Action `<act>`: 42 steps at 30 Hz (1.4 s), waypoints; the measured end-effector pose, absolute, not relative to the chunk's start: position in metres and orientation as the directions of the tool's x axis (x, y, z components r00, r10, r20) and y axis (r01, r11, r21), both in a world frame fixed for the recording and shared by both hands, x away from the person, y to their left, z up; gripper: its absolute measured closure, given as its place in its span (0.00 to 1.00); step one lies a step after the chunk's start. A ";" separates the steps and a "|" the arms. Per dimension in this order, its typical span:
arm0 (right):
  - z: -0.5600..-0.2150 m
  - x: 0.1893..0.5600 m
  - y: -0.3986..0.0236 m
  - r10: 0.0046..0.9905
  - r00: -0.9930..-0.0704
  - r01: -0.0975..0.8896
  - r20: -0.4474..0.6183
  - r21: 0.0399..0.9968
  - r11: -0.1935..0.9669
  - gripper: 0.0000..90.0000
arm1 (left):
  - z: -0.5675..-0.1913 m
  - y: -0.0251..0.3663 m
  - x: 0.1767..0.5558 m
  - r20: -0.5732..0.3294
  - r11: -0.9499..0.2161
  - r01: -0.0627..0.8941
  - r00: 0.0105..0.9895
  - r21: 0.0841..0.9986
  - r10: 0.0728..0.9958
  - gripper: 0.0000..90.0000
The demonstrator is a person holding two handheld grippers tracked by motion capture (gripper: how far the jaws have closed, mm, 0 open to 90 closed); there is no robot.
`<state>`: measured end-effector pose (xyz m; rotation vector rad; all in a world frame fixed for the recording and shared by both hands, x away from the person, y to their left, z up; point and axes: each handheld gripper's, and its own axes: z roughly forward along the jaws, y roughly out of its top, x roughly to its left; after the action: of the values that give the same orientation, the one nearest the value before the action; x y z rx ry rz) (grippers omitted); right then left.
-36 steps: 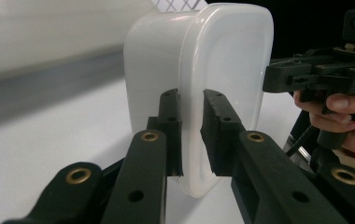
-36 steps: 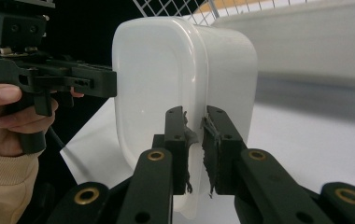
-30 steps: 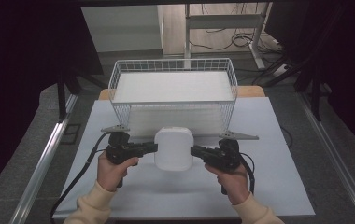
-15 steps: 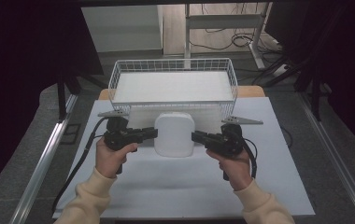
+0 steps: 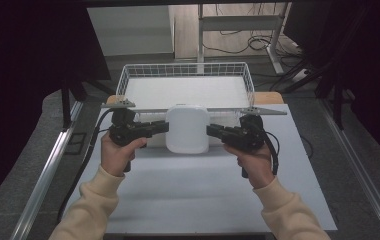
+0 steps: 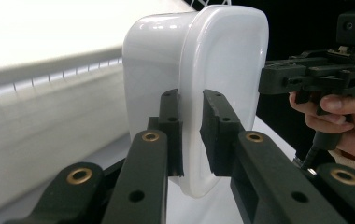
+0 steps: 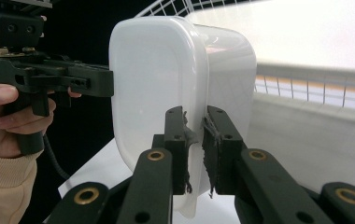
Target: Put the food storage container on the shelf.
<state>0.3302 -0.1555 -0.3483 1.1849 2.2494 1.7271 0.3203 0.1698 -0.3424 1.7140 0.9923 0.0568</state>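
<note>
Hanging between the two hands, the white tub [image 5: 187, 128] is pinched at its rim by the left tongs [image 5: 164, 128] and right tongs [image 5: 211, 131] — the wire basket [image 5: 185, 69] lies just behind it, past the surface [image 5: 188, 195].

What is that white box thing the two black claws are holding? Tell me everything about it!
The white container looks like smooth, glossy plastic, a rounded rectangle with soft corners and a flat lid whose rim sticks out all round. It hangs above the table, just in front of the wire basket. The left gripper pinches its rim on one side, the right gripper on the other. Nothing else touches it. What's inside is hidden.
</note>
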 end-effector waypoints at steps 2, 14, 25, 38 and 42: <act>-0.341 0.334 -0.154 0.603 -0.703 0.521 0.377 0.850 0.077 0.89 | -0.338 0.170 0.323 -0.424 -0.043 0.575 0.649 0.817 0.632 0.89; -0.298 0.360 -0.146 0.603 -0.723 0.489 0.336 0.866 0.104 0.89 | -0.302 0.179 0.346 -0.409 -0.023 0.547 0.652 0.837 0.638 0.89; -0.270 0.394 -0.136 0.604 -0.717 0.508 0.348 0.854 0.111 0.89 | -0.279 0.186 0.378 -0.425 -0.006 0.559 0.636 0.829 0.644 0.88; -0.276 0.452 -0.128 0.621 -0.640 0.646 0.452 0.754 0.117 0.88 | -0.294 0.194 0.433 -0.551 0.037 0.689 0.546 0.724 0.631 0.88; -0.281 0.463 -0.127 0.624 -0.610 0.684 0.488 0.722 0.104 0.88 | -0.297 0.195 0.443 -0.580 0.051 0.712 0.527 0.700 0.621 0.89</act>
<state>0.4628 -0.1268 -0.2809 1.4104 2.3780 1.6135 0.4427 0.1954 -0.2971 1.6352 1.1523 -0.1003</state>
